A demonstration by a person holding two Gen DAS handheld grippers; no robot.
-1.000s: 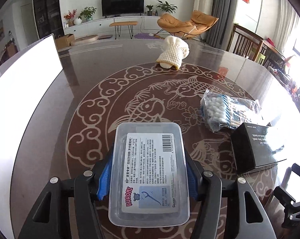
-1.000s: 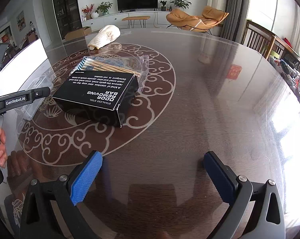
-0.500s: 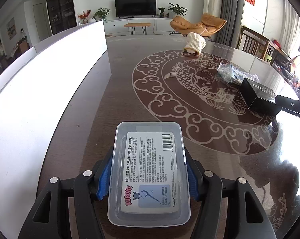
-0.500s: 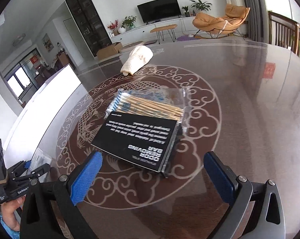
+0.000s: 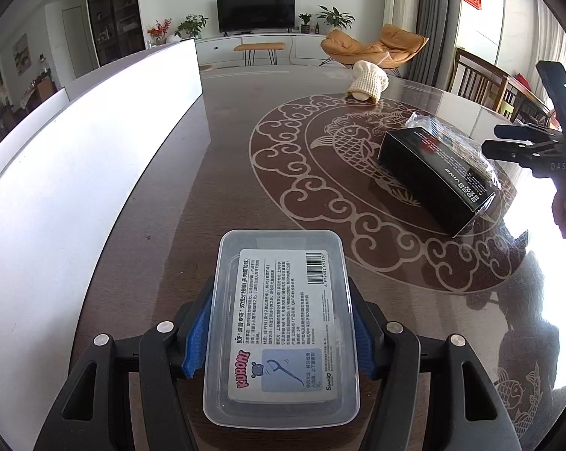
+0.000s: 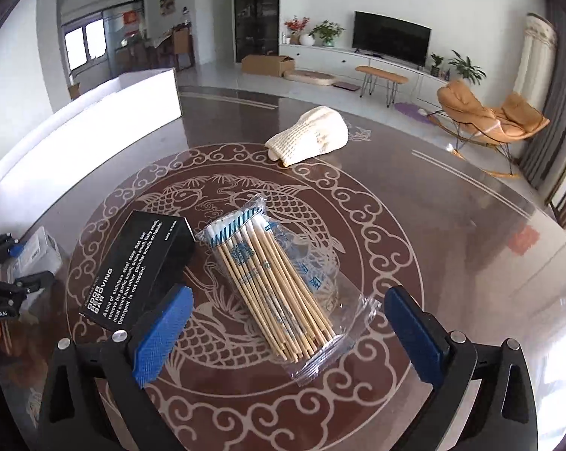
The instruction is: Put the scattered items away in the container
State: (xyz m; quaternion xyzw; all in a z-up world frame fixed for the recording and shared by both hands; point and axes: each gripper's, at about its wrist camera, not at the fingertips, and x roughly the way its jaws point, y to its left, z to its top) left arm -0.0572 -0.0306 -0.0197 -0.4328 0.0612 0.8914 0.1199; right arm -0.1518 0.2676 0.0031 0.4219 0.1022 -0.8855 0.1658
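Observation:
My left gripper is shut on a clear floss-pick box, held above the dark table beside the white container, whose wall runs along the left. My right gripper is open, its blue pads either side of a bag of cotton swabs and not touching it. A black box lies just left of the bag, close to the left pad. A cream knitted glove lies further back. From the left wrist view the black box and the right gripper sit at the right.
The round table is glossy, with a carp pattern. The white container stands at its far left in the right wrist view. Wooden chairs stand past the table's right edge. A hand holds the left gripper.
The left gripper swung left with the floss box toward the white container, then held still. The right gripper rolled and moved forward over the swab bag.

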